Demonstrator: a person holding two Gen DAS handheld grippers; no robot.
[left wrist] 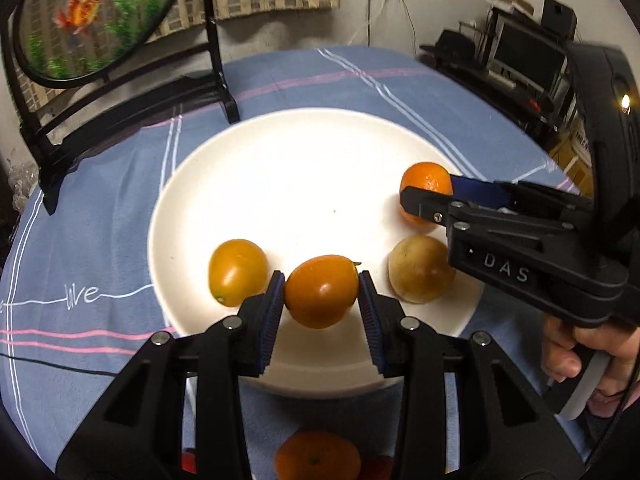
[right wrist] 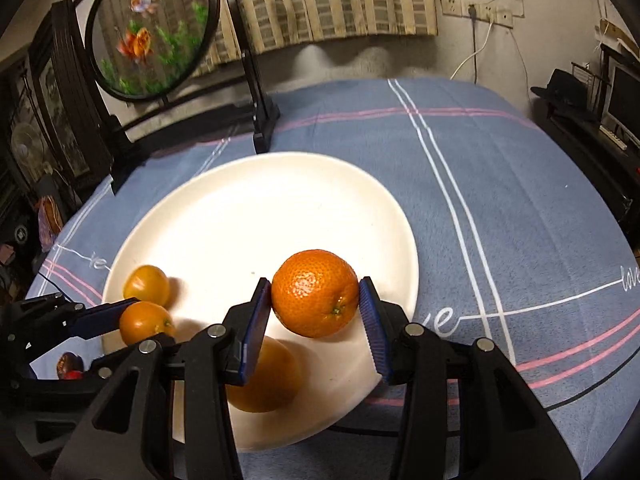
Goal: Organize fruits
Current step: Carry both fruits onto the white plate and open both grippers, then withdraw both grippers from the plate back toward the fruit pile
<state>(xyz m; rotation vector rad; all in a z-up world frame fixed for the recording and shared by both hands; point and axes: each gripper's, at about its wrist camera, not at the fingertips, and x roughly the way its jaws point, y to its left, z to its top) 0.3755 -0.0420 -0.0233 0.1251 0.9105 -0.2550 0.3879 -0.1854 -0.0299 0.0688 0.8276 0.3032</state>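
Both tongs carry fruit over the white plate (left wrist: 192, 184): left tongs (left wrist: 322, 292) clamped on a smooth orange fruit (left wrist: 322, 290) at lower centre, right tongs (right wrist: 316, 296) clamped on a mandarin (right wrist: 316, 292) above the plate's lower-right rim.

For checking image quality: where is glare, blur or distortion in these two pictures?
Left wrist view: the white plate is overexposed at its centre, and the round fish picture is blurred. Right wrist view: the mandarin is sharp; fisheye bends the tablecloth stripes.
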